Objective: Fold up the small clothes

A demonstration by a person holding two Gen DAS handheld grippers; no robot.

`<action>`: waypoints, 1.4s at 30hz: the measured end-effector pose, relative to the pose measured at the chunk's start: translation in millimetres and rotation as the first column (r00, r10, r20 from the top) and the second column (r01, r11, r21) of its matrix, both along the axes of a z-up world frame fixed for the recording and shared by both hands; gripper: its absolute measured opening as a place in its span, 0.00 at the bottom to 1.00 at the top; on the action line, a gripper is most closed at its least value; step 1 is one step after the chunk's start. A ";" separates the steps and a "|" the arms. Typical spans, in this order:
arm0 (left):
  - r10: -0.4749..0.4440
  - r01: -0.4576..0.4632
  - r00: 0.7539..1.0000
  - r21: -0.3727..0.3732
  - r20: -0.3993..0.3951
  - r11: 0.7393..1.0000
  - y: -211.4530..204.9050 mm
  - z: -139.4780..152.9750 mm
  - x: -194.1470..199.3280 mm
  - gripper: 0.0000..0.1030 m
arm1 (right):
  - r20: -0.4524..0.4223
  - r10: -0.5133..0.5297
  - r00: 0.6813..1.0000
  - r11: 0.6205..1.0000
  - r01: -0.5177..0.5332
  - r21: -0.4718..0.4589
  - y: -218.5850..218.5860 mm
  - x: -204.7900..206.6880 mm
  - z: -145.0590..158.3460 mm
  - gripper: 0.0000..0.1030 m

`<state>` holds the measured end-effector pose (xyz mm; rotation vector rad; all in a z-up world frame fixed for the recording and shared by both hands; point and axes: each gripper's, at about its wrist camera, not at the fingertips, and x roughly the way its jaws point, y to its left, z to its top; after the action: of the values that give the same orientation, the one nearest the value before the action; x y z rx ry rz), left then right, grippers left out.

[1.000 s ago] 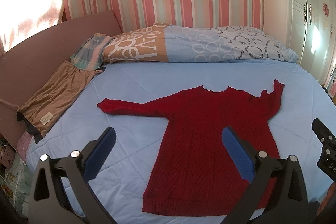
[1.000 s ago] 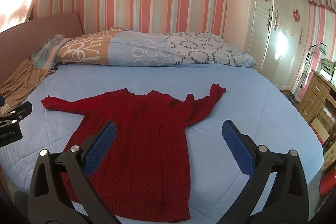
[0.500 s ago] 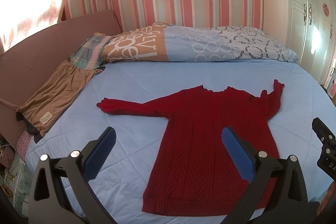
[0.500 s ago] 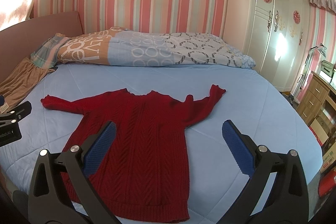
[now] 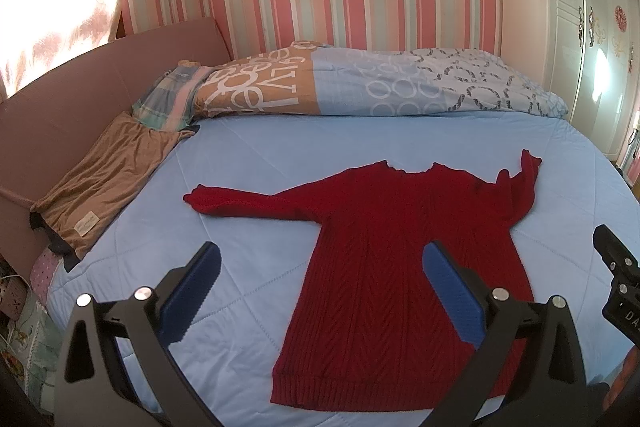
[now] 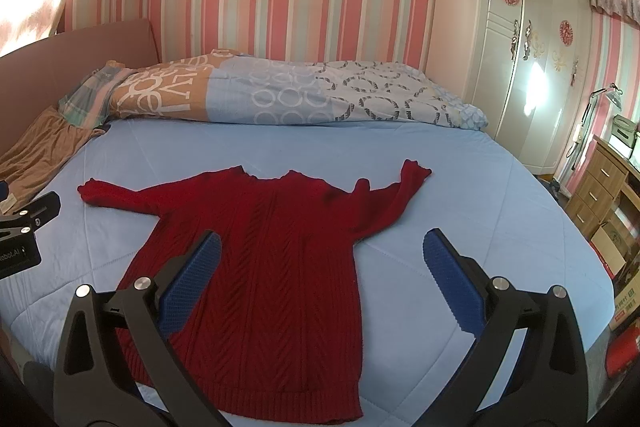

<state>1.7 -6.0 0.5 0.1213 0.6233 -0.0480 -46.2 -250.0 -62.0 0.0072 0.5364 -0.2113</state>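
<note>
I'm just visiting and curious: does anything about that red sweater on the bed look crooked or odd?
Mostly flat, but the red sweater has uneven sleeves: one sleeve lies straight out, the other sleeve bunches at the shoulder and angles upward.

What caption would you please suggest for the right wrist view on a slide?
Open right tool poised above a red sweater spread flat on the blue bed, unfolded.

A sweater [image 5: 392, 259] lies flat mid-bed [image 5: 280, 155], hem toward the near edge; a folded duvet [image 5: 360, 87] lines the far edge.
</note>
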 end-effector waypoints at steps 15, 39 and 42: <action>-0.003 0.003 1.000 -0.008 0.003 1.000 4.3 -2.6 -2.4 0.98 | 0.000 -0.002 1.000 1.000 0.002 -0.013 3.8 -1.7 -3.2 0.97; 0.001 -0.001 1.000 0.000 0.010 1.000 2.9 5.3 -5.4 0.98 | 0.013 -0.007 1.000 1.000 0.007 -0.020 0.1 -11.6 7.5 0.97; 0.000 0.000 1.000 0.001 0.008 1.000 1.2 5.5 -3.3 0.98 | 0.011 -0.003 1.000 1.000 0.004 -0.021 -0.2 -11.3 8.0 0.97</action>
<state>-1.5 -4.7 6.0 0.1226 0.6149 -0.0473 -57.5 -250.2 -53.9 -0.0116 0.5230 -0.2204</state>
